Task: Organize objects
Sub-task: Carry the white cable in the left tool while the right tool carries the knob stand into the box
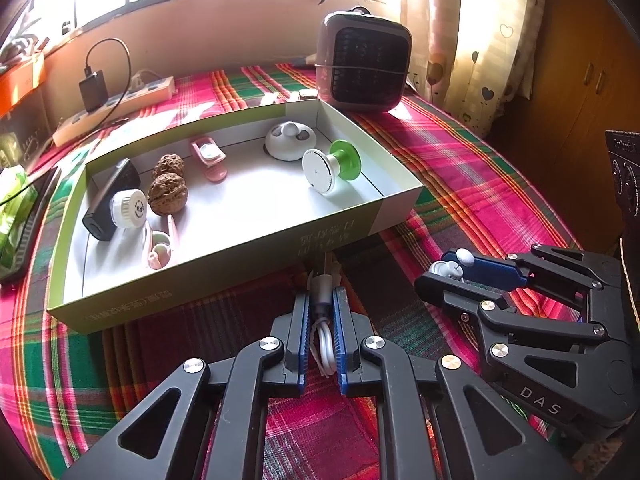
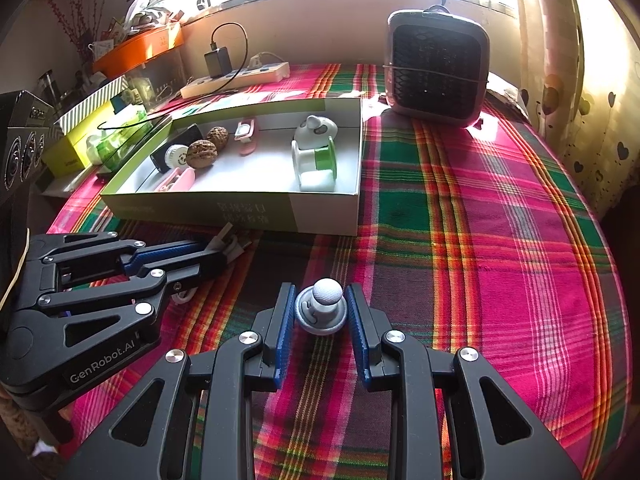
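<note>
The left gripper [image 1: 320, 300] is clamped on a white cable [image 1: 323, 344], just in front of the near wall of the box [image 1: 224, 268] on the plaid cloth [image 2: 500, 240]. The right gripper [image 2: 320, 304], near the cloth's front edge, holds a small white knob [image 2: 322, 308] between narrow jaws, its pads [image 2: 285, 332] touching both sides. In the box lie two walnuts [image 1: 168, 194], a green spool [image 1: 330, 166], a pink clip [image 1: 208, 158] and a white pod [image 1: 289, 140]; a fan [image 1: 362, 66] stands at the far edge.
</note>
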A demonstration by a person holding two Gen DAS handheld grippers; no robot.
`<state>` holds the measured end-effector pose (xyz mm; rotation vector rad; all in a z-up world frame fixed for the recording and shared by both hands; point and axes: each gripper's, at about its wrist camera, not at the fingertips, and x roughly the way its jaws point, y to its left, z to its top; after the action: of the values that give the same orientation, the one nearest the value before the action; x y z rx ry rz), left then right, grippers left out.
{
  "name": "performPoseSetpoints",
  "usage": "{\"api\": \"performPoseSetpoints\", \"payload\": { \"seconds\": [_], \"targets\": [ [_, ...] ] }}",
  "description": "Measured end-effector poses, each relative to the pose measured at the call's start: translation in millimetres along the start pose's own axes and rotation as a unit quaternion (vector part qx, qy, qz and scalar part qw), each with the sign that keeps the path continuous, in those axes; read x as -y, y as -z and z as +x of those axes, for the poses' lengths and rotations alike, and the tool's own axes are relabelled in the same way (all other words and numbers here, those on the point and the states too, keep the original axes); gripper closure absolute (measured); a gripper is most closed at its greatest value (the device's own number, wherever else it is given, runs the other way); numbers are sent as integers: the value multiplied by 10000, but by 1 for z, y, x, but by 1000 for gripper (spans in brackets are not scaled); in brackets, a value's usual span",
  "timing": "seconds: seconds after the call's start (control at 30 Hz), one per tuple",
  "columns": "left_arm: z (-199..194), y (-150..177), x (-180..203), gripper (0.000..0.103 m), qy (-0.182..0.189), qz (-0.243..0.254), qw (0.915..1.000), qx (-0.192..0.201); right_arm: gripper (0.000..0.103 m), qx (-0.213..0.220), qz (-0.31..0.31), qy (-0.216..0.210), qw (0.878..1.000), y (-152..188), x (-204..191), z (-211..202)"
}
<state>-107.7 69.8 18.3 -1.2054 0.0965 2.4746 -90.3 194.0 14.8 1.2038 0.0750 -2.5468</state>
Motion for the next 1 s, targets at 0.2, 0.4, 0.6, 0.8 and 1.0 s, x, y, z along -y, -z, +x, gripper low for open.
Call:
{"api": "performPoseSetpoints", "payload": {
  "seconds": [0.2,0.4,0.6,0.8,1.0],
  "targets": [
    [-7,2,-1,93,34,-34,10000,69,76,32,-7,-18,10000,-1,-2,-2],
    [-14,2,-1,93,71,-63,9999,129,76,65,-25,-25,10000,-2,-5,-5],
    [-20,5,-4,93,65,-109,9998,184,76,110,-50,-55,9999,-3,-9,-7],
    [-22,10,-7,93,100,-202,9996,150,76,103,-35,-92,9999,-1,-11,-7],
    [-28,12,-11,93,103,-286,9993,216,76,171,-66,-101,9998,-5,-14,-11]
  ]
}}
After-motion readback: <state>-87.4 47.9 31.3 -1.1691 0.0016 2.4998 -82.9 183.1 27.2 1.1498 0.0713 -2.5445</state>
